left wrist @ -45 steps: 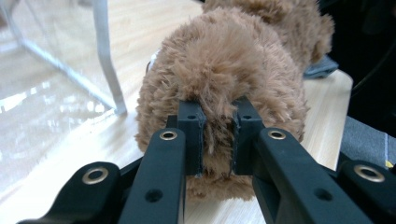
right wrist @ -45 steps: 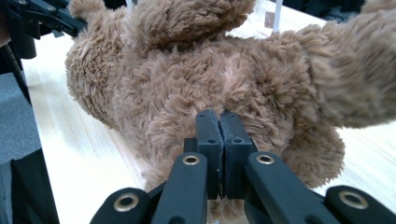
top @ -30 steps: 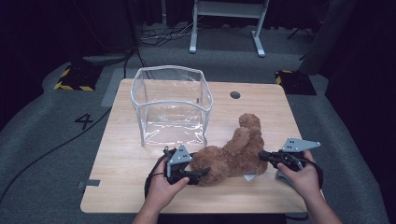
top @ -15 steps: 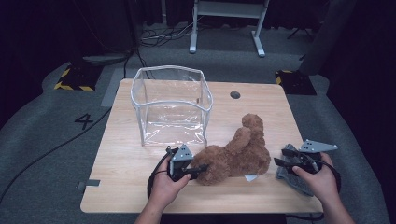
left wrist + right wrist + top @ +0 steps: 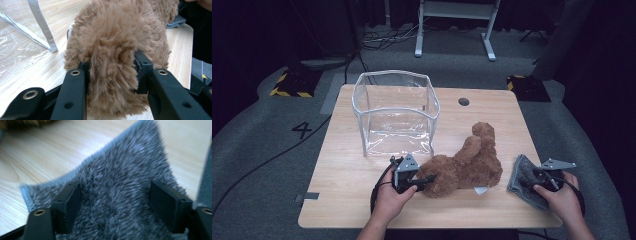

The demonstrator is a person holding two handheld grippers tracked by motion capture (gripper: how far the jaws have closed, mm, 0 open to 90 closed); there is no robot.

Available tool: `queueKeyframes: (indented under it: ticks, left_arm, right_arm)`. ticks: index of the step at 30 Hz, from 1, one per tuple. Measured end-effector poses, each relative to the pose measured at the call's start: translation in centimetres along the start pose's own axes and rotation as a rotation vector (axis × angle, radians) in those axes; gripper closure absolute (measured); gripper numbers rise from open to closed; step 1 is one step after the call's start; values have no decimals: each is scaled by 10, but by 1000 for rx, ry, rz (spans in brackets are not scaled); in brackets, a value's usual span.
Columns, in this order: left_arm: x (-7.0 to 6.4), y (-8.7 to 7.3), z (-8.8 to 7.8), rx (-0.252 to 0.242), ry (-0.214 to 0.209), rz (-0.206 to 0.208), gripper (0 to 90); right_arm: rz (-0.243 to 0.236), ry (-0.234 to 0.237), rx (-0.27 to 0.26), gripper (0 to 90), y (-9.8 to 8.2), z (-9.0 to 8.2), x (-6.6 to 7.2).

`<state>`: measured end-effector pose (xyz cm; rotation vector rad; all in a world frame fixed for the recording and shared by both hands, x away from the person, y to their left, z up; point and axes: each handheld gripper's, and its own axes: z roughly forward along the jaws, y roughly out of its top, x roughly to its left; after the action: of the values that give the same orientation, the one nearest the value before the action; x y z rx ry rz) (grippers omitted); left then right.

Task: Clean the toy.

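Left gripper (image 5: 424, 181) is clamped on a limb of the brown teddy bear (image 5: 464, 165), jaws squeezing the plush from both sides, which the left gripper view (image 5: 110, 72) shows pretty clearly w/ fur bulging out between them. The bear lies on its side on the wooden table (image 5: 337, 170), near the front edge, just right of the clear plastic bin (image 5: 394, 112) and just beside its front right corner. Prob held by the limb bc that's the narrowest bit the jaws can close around; the body's too fat.

Right gripper (image 5: 532, 182) is over at the table's right front corner, on top of a grey fuzzy cloth (image 5: 524, 177). Its jaws have just been opening and now stand wide apart, w/ the cloth (image 5: 120, 195) lying between them but not pinched, so it's not gripping anything atm. Looks like it's lining up to grab the cloth, though that's a guess.

Bin is open-topped and empty, so the likely plan is the bear goes in there. Cloth sits well apart from the bin, other side of the bear.
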<state>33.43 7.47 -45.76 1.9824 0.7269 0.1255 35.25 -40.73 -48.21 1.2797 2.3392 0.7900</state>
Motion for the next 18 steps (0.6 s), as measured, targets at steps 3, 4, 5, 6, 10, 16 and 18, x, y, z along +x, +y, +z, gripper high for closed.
queueKeyframes:
  ticks: [3, 4, 5, 6, 10, 16, 18]
  left_arm:
    - [1, 0, 0, -1, -5, -3, 627]
    - [1, 0, 0, -1, -6, -6, 626]
    - [1, 0, 0, -2, -7, -6, 626]
    - [1, 0, 0, -2, -8, -6, 626]
    - [1, -1, 0, -4, -7, -4, 624]
    - [3, 0, 3, -15, 1, -17, 626]
    - [4, 1, 4, -14, 1, -16, 626]
  right_arm:
    - [16, 5, -7, 260, -2, 4, 0]
    - [18, 13, -3, 291, -2, 4, 0]
    - [18, 18, 3, 328, -1, 3, 1]
    - [13, 27, 9, 394, 0, 3, 1]
    - [-38, 53, 24, 727, 5, -1, 6]
    - [-40, 109, -72, 763, 14, -13, 14]
    - [-51, 126, -111, 762, 22, -23, 17]
